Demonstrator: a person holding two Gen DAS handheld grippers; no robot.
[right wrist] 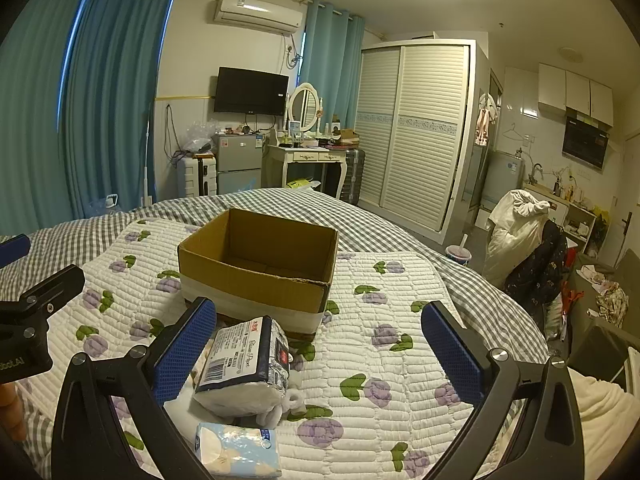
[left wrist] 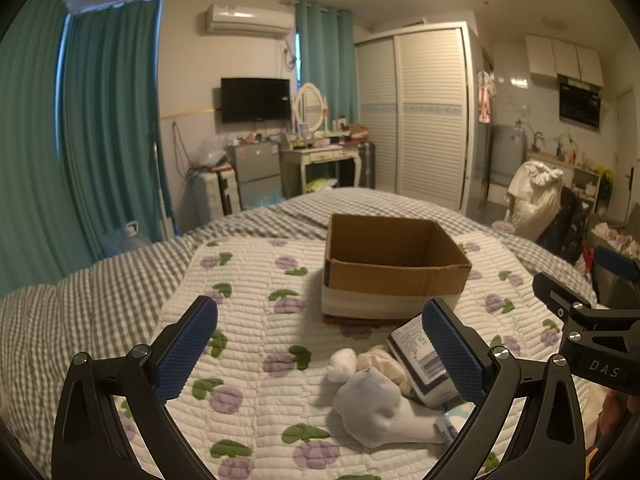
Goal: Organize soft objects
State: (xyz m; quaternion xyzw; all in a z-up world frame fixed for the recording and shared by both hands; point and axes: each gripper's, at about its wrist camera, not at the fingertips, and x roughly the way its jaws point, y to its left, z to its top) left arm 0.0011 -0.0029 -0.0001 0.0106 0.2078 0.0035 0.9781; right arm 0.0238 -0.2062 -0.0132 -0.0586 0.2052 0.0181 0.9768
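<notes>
Nearest to the cameras, both grippers hover low over the bed and carry nothing: the left gripper (left wrist: 320, 354) has its jaws spread wide, and the right gripper (right wrist: 318, 350) is wide open as well. Just under them, on the quilted mat with purple flowers (right wrist: 400, 364), lies the small heap of soft things. It holds a white sock (left wrist: 374, 408), a small white bundle (left wrist: 343, 363) and some cream cloth (left wrist: 384, 362) beside it, a wrapped pack of tissues (right wrist: 244, 364) and a smaller light-blue tissue packet (right wrist: 236, 450) nearest the right camera. A little farther, in the middle of the mat, stands the open cardboard box (right wrist: 256, 268), and its inside looks empty. So I judge the task is at its beginning, at the step of choosing a first item. The next move probably calls for lowering one gripper around the sock or the tissue pack, closing gently, and then carrying it over the box rim. Beyond the bed are a dressing table (right wrist: 306, 160) and a wardrobe (right wrist: 416, 132).
</notes>
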